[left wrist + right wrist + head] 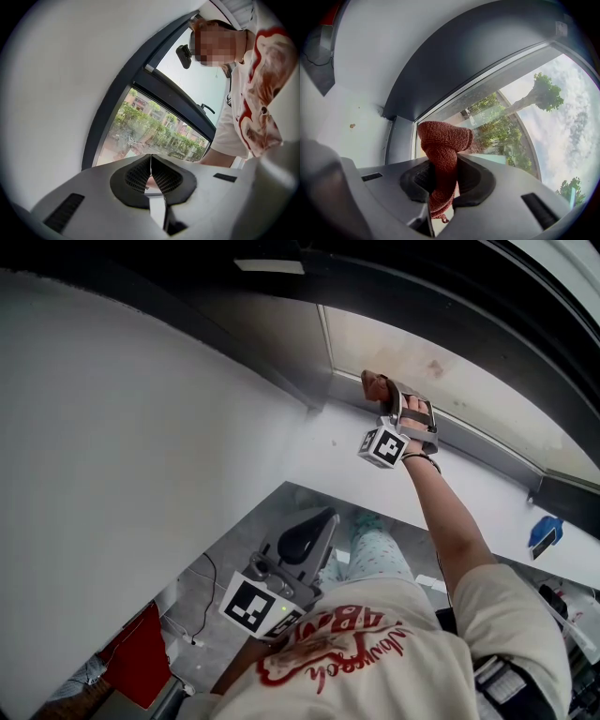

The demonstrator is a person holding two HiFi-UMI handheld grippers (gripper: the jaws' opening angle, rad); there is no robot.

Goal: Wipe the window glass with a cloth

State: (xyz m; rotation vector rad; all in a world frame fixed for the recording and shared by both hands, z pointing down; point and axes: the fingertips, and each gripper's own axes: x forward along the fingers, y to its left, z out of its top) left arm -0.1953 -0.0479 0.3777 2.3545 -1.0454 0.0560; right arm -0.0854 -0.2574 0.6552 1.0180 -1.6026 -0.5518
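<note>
White wall (112, 446) fills the left side, w/ a dark window frame (281, 371) set into it and a pale sill (469, 488) running below the window glass (450, 371). Your right gripper (386, 399) is up at the bottom-left corner of the pane, arm stretched out, jaws clamped on a rust-red cloth (443, 140). The cloth's bunched top sticks out past the jaw tips and its tail hangs down btwn them. In the head view the bunch looks to be at or on the glass, just beside the frame's upright, but contact can't be confirmed. Your left gripper (319, 523) hangs low by your torso, jaws pressed together w/ nothing btwn them, well apart from the window.

Judgement: you're at the corner stage, w/ most of the pane to the right probably not done yet. To do it well:
- Lead w/ the cloth, not the jaw tips. Only a small wad protrudes, so tilt the gripper until fabric, not plastic, meets the glass.
- Use light, even pressure. Too hard and the wad may fold back or slip out of the grip.
- Work from this corner along the bottom edge, then make overlapping passes upward, esp. into the frame edges where dirt likely gathers.
- Your reach looks long, so shift your body rather than overextend.
- Mind the small blue object (544, 532) on the sill far right.
- The left gripper isn't needed; leave it low, away from the sill.
</note>
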